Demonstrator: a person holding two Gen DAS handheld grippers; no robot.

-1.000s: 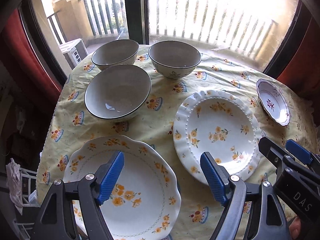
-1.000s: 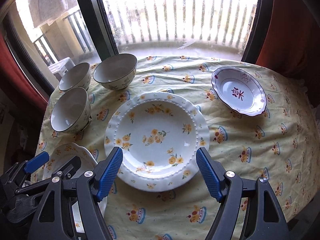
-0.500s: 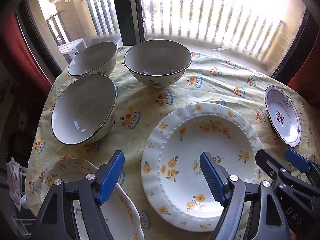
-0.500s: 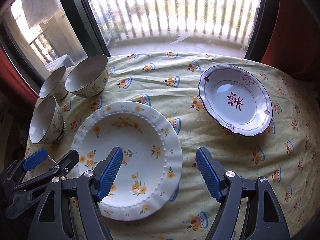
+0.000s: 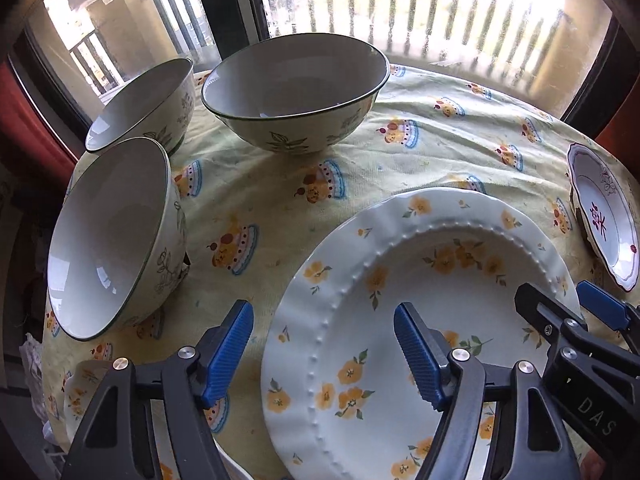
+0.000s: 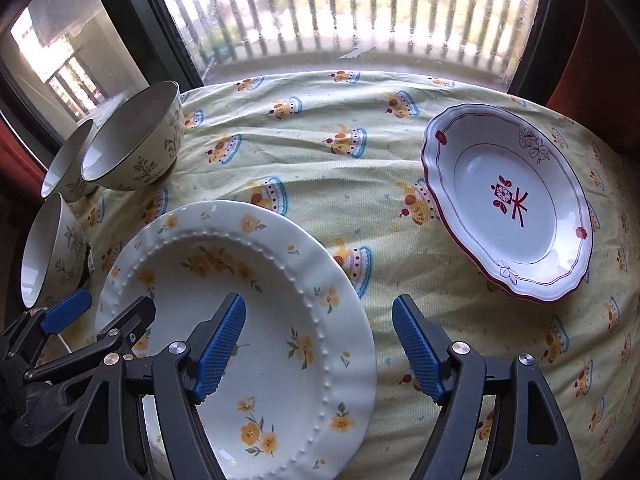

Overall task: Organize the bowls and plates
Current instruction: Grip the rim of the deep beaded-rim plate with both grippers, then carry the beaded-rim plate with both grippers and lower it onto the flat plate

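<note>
A white beaded plate with yellow flowers (image 5: 420, 300) (image 6: 248, 320) lies on the table near me. My left gripper (image 5: 322, 356) is open and empty, straddling its left rim from above. My right gripper (image 6: 318, 350) is open and empty over its right rim. Three leaf-patterned bowls stand to the left: one near (image 5: 108, 236) (image 6: 48, 252), one far left (image 5: 148, 104) (image 6: 66, 160), one at the back (image 5: 296, 88) (image 6: 132, 140). A red-trimmed plate (image 6: 508, 204) (image 5: 604, 216) lies at the right. A scalloped flowered plate (image 5: 80, 392) shows at the lower left.
The round table carries a pale yellow cloth with cupcake prints (image 6: 320, 152); its edge drops away on all sides. A glass door with a dark frame (image 5: 224, 8) and a balcony railing stand behind. Red curtains (image 6: 592, 52) hang at the sides.
Both grippers have moved forward and lower, right across the table. The left left the scalloped plate and is now over the beaded plate's left rim; the right is at its right rim. Jaws stayed open.
</note>
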